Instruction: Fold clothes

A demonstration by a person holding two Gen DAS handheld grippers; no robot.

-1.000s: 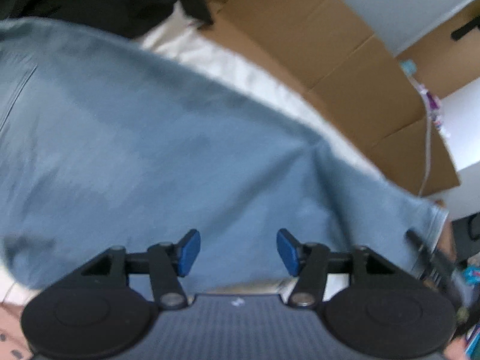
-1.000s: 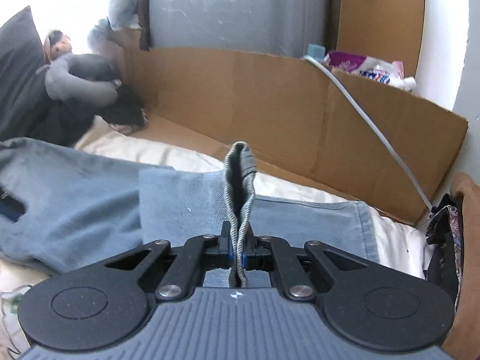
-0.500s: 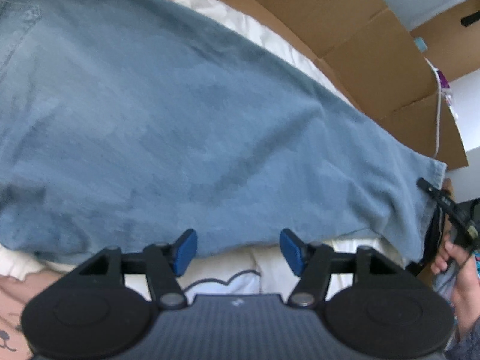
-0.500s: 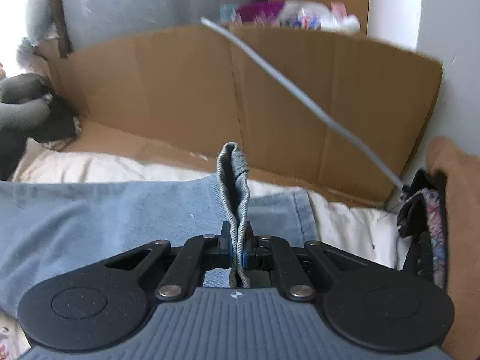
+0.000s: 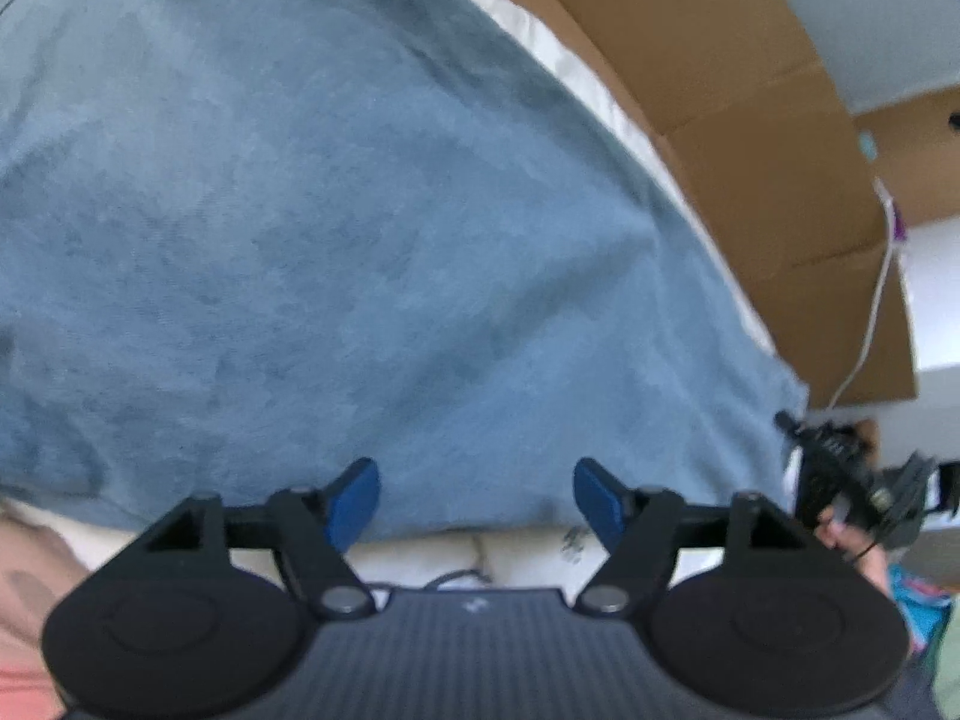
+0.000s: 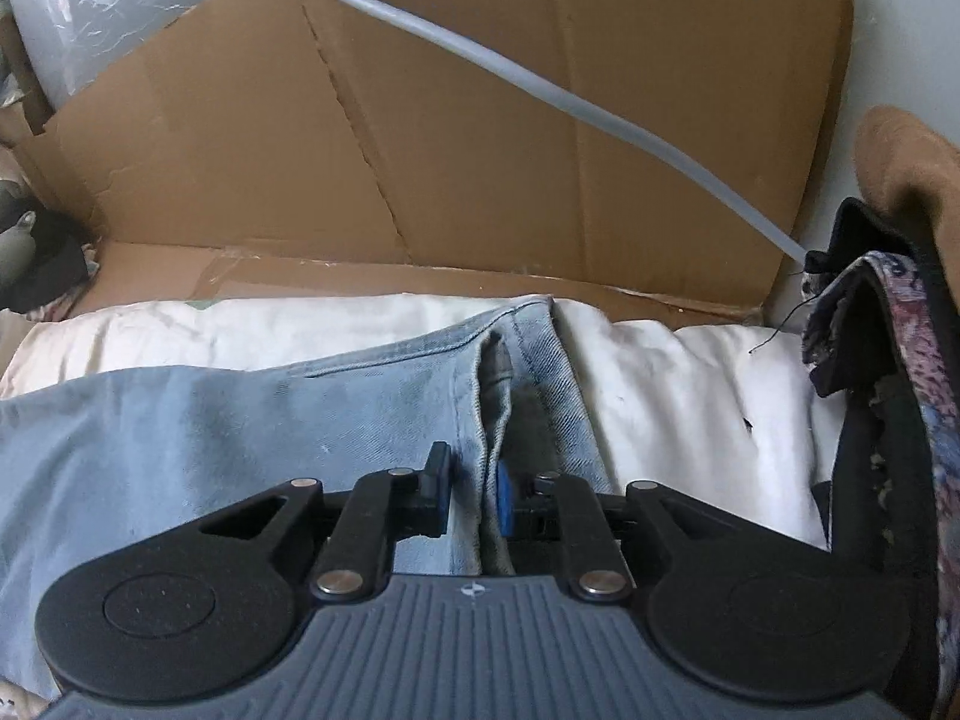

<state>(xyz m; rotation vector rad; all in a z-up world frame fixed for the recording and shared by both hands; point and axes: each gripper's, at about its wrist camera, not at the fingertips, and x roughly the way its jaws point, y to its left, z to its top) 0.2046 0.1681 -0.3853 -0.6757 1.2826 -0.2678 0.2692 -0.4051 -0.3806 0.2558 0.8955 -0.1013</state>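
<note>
Now the right tongs [image 6: 471, 495] have just been easing apart, and the pinched hem fold of the jeans [image 6: 516, 360] sits loose between the pads, no longer squeezed, so this looks like a release after laying the leg down. Those jeans [image 5: 360, 210] lie spread flat on the white bed sheet [image 6: 690, 372], beside the cardboard wall [image 6: 480, 120]. Meanwhile the left tongs [image 5: 477, 495] have been opening wide, holding nothing, poised over the near edge, probably lining up the next grab.
</note>
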